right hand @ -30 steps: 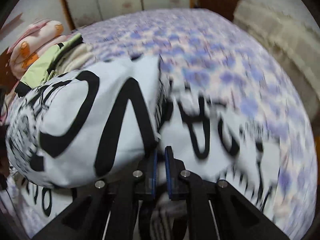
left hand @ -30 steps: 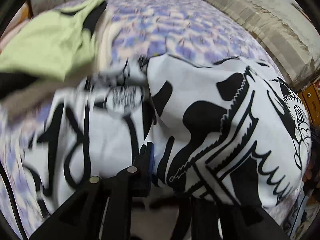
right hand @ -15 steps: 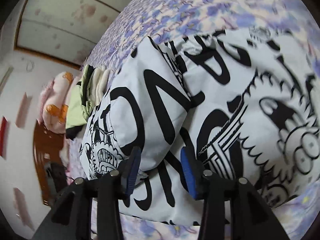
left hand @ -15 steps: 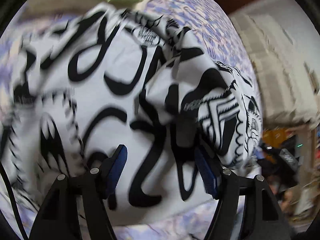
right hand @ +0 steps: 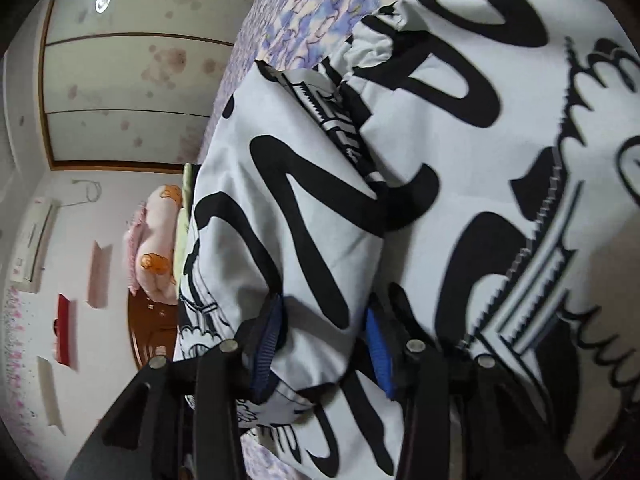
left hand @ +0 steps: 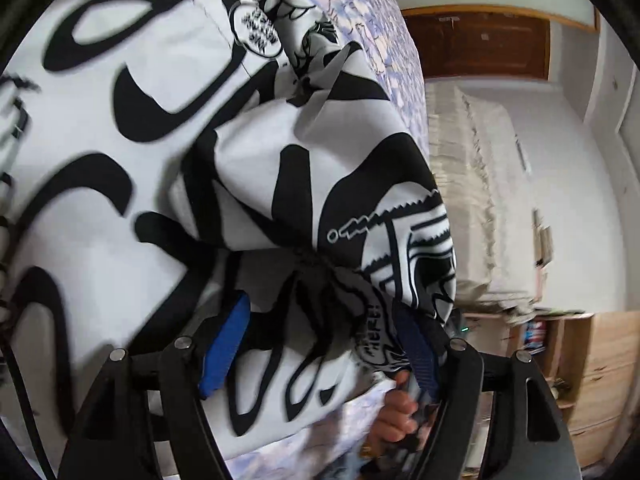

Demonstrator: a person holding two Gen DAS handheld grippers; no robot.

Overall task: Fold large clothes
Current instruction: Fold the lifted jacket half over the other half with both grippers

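A large white garment with bold black graphics (left hand: 132, 128) lies spread on a bed with a purple floral sheet (left hand: 380, 32). A folded-over flap of it (left hand: 320, 184) bulges toward the left gripper (left hand: 320, 344), whose blue-padded jaws stand wide open around bunched cloth, not clamped. In the right wrist view the same garment (right hand: 500, 160) fills the frame. The right gripper (right hand: 324, 344) is open, with a fold of the cloth (right hand: 296, 240) lying between its blue pads.
The bed edge drops off at the right of the left wrist view, where a hand (left hand: 396, 412) shows below the cloth. Wooden shelves (left hand: 560, 360) stand beyond. A pink plush toy (right hand: 156, 248) and a light green garment (right hand: 186, 176) lie at the head of the bed.
Both grippers were shut on the garment a second ago; they have opened and let it go. Both cameras have tilted and rolled, and the folded flap now rests on the garment.
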